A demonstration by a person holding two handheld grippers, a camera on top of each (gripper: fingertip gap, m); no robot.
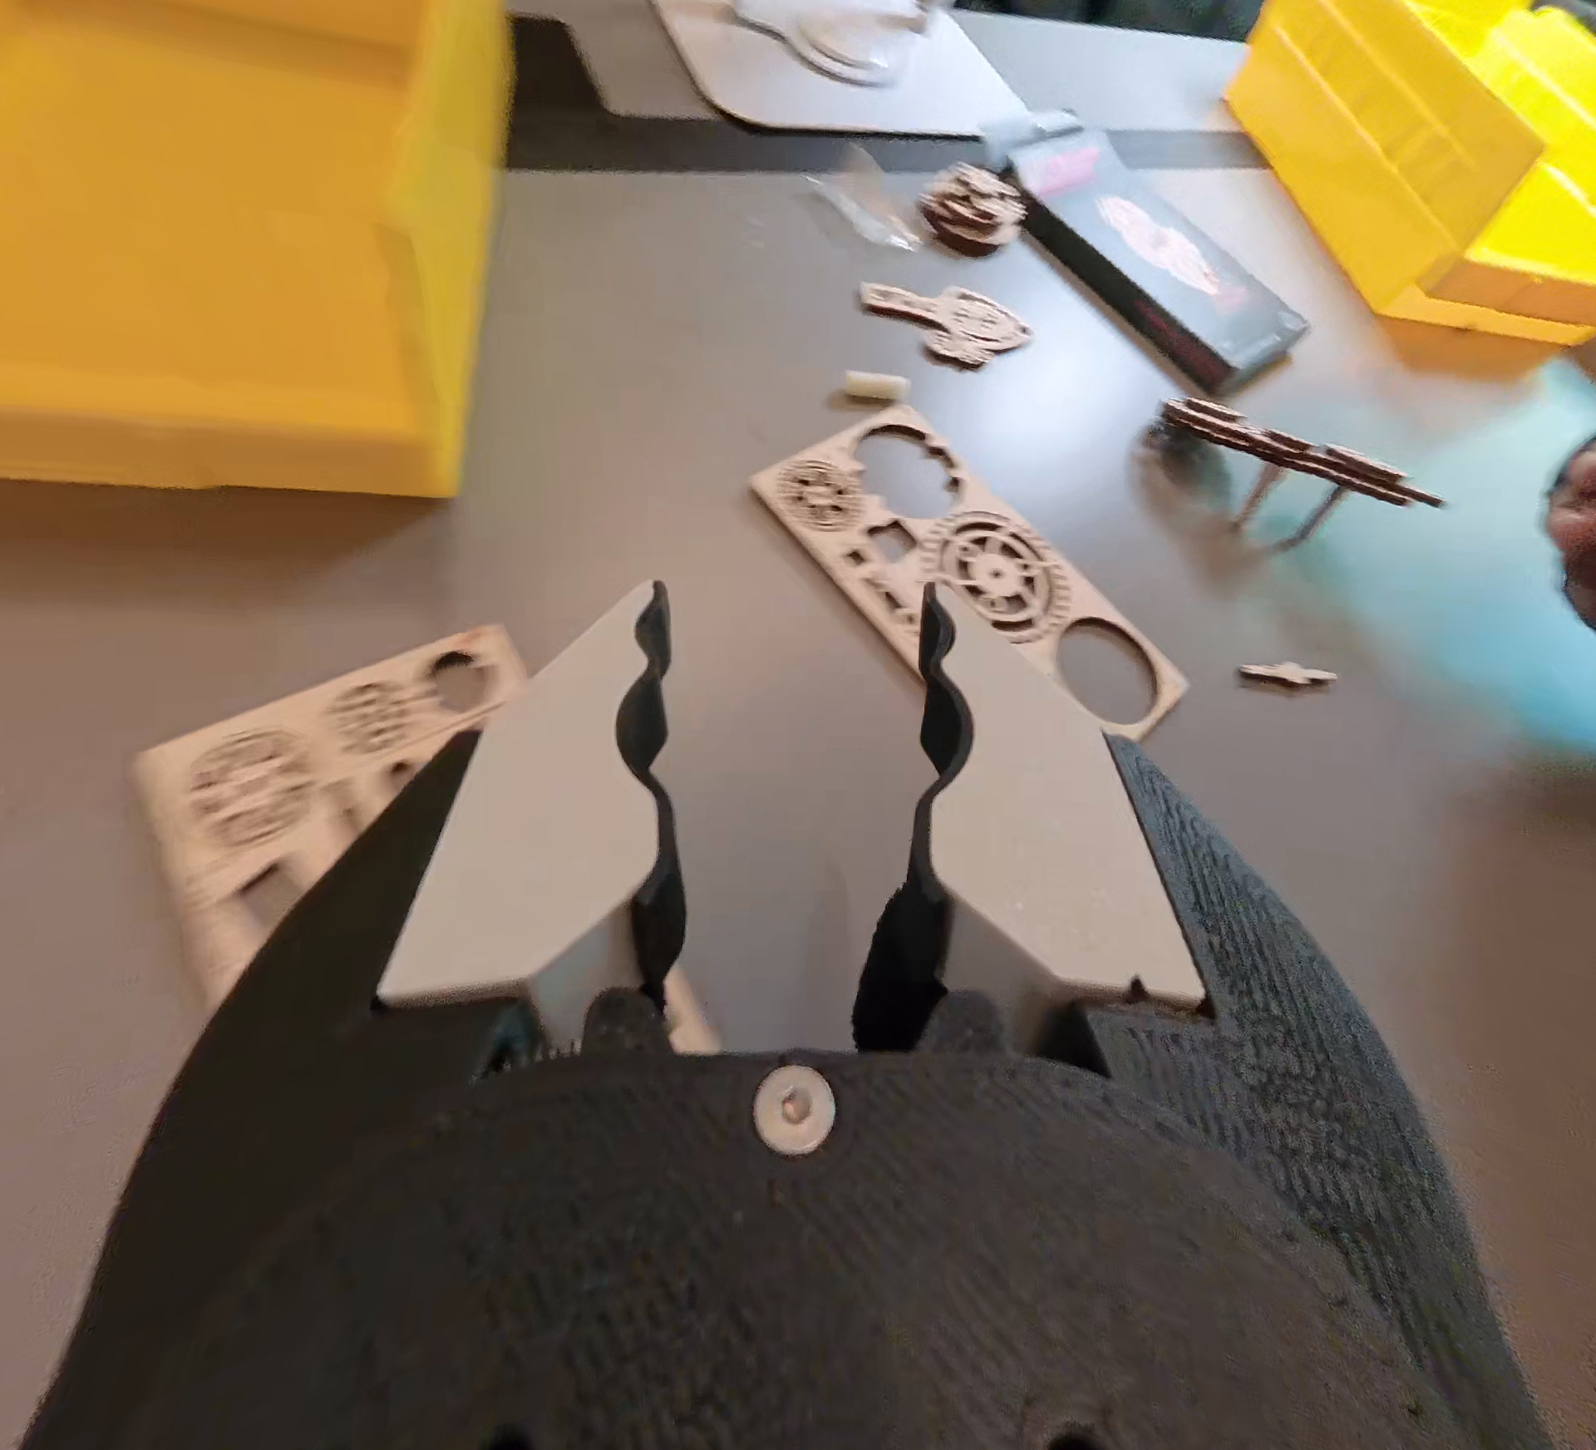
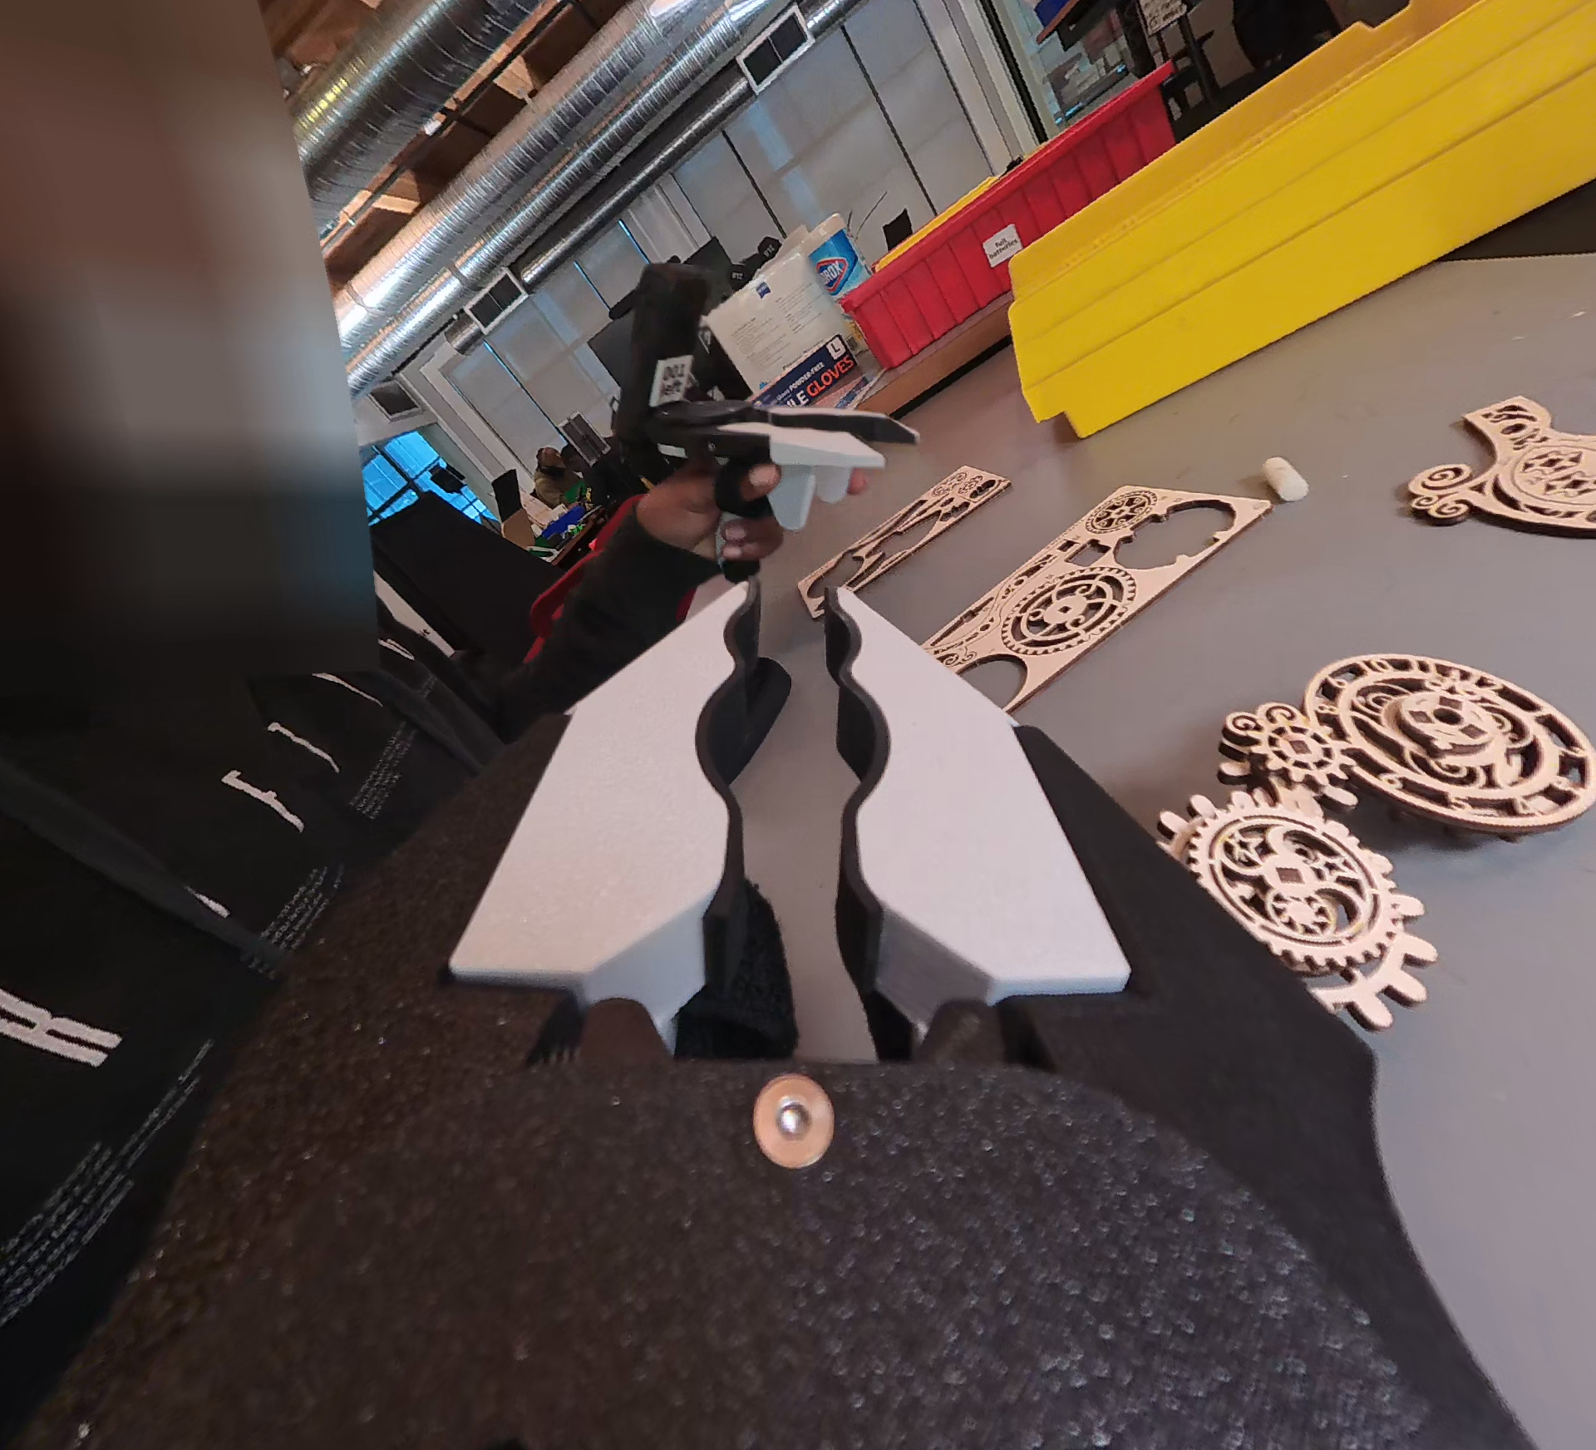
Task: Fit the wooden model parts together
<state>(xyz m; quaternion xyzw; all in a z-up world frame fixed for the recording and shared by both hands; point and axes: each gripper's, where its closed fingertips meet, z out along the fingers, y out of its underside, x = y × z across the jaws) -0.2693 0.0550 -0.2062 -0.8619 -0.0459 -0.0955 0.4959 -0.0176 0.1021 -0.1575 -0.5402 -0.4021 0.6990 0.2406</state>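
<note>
I've got my left gripper (image 1: 794, 596) hanging over the grey surface (image 1: 604, 389), its 2 fingers (image 1: 561, 804) spread wide with nothing between them, only bare surface showing in the gap. Just under the left finger lies a pale wooden sheet (image 1: 259, 787), blurred, partly hidden by that finger. Just past the right fingertip sits a second sheet (image 1: 959, 536) with gear shapes cut into it, 1 round hole empty near its end. Beyond that, a small white peg (image 1: 874, 385), then a loose ornate cut-out (image 1: 950, 324). Off to the right of the fingers, a stacked wooden assembly (image 1: 1295, 454) stands on thin legs, with a dark box (image 1: 1166, 268) behind it. Far left is a big yellow bin (image 1: 224, 165), far right another yellow bin (image 1: 1399, 139).

Switching to my right gripper (image 2: 786, 596): its fingers (image 2: 933, 821) are released too, a narrower gap, gripping nothing. Right of those fingers, close in, a toothed wooden gear piece (image 2: 1295, 890) lies flat, touching a larger round gear assembly (image 2: 1442, 743) just behind it. Ahead of the fingertips I see the gear sheet (image 2: 1088, 588), and a thinner fret sheet (image 2: 907, 536) beside it. Above them, the left gripper (image 2: 829, 445) is held up in a hand (image 2: 708, 510), clear of the surface. Farthest off, a red bin (image 2: 993, 260) sits behind the long yellow bin (image 2: 1295, 199).
</note>
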